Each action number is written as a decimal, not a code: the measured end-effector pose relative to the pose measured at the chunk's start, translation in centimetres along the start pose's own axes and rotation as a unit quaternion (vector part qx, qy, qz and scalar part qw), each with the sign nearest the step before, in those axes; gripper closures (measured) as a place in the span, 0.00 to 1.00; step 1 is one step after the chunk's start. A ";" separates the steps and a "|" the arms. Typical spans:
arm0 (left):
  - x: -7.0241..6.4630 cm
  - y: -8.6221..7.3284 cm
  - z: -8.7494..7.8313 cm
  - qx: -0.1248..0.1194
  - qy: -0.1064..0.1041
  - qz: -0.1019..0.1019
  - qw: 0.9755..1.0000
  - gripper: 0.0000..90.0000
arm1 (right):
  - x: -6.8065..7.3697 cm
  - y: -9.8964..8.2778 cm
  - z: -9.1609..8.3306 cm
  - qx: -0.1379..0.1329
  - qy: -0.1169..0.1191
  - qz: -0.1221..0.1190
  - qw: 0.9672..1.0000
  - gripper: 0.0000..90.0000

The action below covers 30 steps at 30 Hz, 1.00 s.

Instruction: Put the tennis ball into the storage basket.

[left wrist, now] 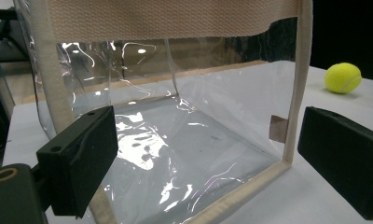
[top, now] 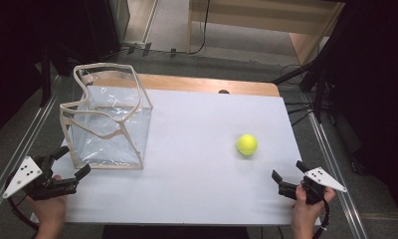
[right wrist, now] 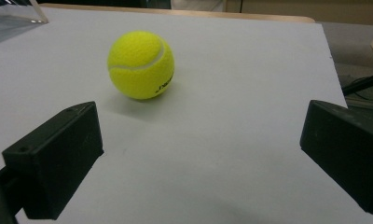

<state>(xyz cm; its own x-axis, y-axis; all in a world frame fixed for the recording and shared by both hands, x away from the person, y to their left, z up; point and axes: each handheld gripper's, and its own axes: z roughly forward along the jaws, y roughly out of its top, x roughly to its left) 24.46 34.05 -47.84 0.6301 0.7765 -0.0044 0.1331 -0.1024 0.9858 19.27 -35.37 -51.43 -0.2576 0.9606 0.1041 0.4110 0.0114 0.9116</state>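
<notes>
The ball (top: 247, 144) sits alone on the table (top: 197, 184), both the right gripper (top: 289, 180) and left gripper (top: 67, 162) are wide open, and a bump could roll it away from the floppy clear bag (top: 107, 124).

The high view looks forward and down from above the person's side, taking in the whole white table (top: 197, 164), with the left gripper (top: 70, 162) at its near left corner and the right gripper (top: 289, 172) at its near right. The left gripper view sits low and close to the clear plastic bag (left wrist: 175, 140), facing its near side between its own spread jaws, with the tennis ball (left wrist: 343, 78) far off at its right. The right gripper view looks low across the tabletop at that ball from nearby, and catches a corner of the bag at its upper left, so all three views share both.
</notes>
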 end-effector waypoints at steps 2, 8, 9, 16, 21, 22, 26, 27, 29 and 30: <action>-0.1 0.0 0.1 0.002 0.000 0.001 1.000 0.06 | 0.1 0.0 0.0 0.002 0.000 0.000 1.000 0.00; -0.4 -0.1 0.0 0.007 -0.002 0.005 1.000 0.06 | 0.4 0.4 0.1 0.007 0.000 -0.007 1.000 0.00; -0.4 -0.1 0.0 0.007 -0.002 0.005 1.000 0.06 | 0.4 0.4 0.1 0.007 0.000 -0.007 1.000 0.00; -0.6 -0.1 0.3 0.018 -0.002 0.019 1.000 0.06 | 0.7 1.4 0.6 0.035 0.025 -0.014 0.999 0.00; -0.7 -0.1 0.3 0.020 -0.005 0.020 1.000 0.06 | 0.9 2.2 0.9 0.048 0.024 -0.018 0.998 0.00; -0.7 -0.1 0.3 0.020 -0.006 0.021 1.000 0.06 | 1.0 2.4 1.0 0.048 0.026 -0.021 0.998 0.00; -0.8 -0.1 0.4 0.022 -0.007 0.022 0.999 0.06 | 1.4 3.1 1.6 0.054 0.035 -0.039 0.997 0.00; -0.8 -0.1 0.4 0.022 -0.007 0.022 0.999 0.06 | 1.4 3.1 1.6 0.054 0.035 -0.039 0.997 0.00; -0.8 -0.1 0.4 0.024 -0.005 0.024 0.999 0.06 | 1.7 3.7 2.2 0.058 0.041 -0.047 0.996 0.00; -0.9 -0.1 0.4 0.024 -0.005 0.024 0.999 0.06 | 1.8 4.0 2.4 0.061 0.041 -0.050 0.996 0.00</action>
<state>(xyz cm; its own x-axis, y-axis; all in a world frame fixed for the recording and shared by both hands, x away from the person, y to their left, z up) 24.23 33.14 -47.98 0.6442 0.7637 0.0415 0.1388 -0.1701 0.9756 22.51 -32.97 -48.57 -0.3705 0.9273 0.0526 0.4824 0.1438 0.8641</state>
